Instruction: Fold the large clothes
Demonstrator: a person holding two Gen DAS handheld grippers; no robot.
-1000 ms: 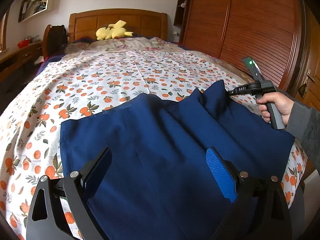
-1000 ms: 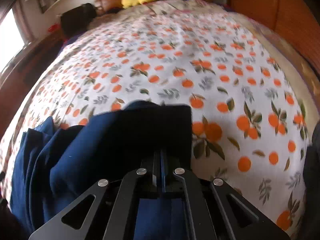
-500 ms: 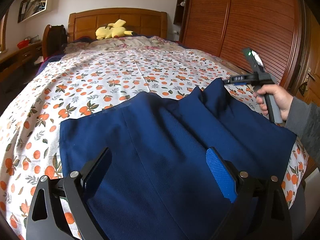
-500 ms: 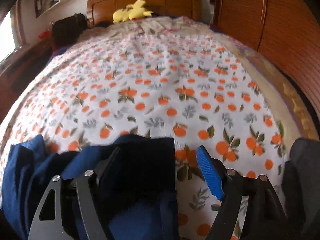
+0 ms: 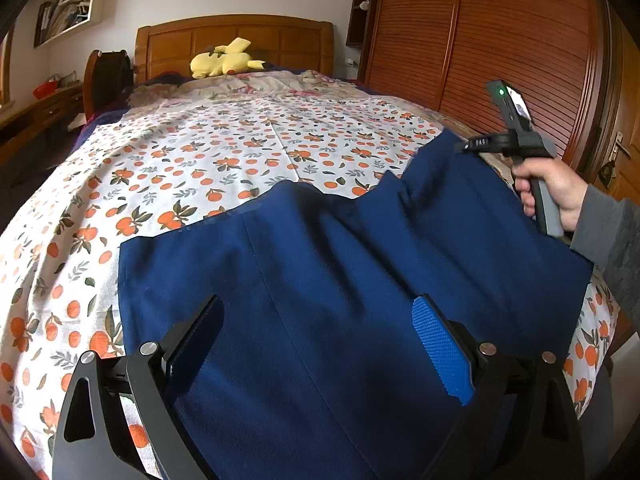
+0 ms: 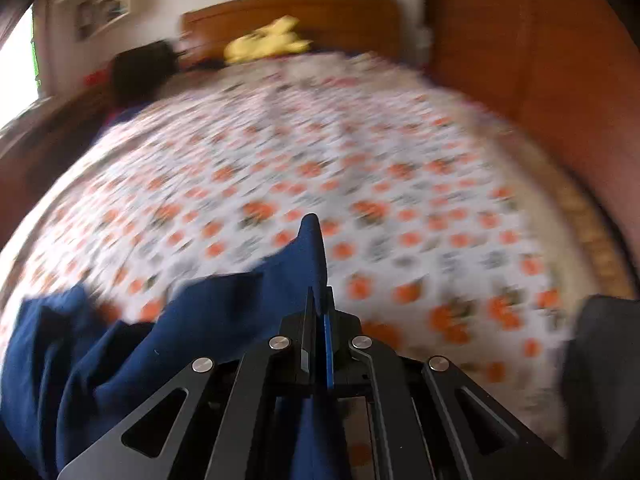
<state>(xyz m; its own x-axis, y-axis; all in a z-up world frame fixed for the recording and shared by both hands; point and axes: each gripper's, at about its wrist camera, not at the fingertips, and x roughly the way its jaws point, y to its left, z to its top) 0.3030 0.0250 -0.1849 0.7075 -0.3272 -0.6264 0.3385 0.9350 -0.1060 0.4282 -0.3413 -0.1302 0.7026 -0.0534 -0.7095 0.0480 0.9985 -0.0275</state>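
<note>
Cloth: large navy-blue woven garment (image 5: 340, 280) spread on orange-print bedsheet (image 5: 200, 152) | my right gripper (image 6: 318, 304) clenched on its far corner | my left gripper (image 5: 320, 344) spread wide above it | risk: thin pinch slips if I pull hard.

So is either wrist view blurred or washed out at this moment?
Left wrist view: sharp, evenly lit, with fisheye bending at the edges. Right wrist view: motion-smeared bedspread and headboard, window blown out at left; only the right gripper and pinched blue garment stay fairly crisp.
</note>
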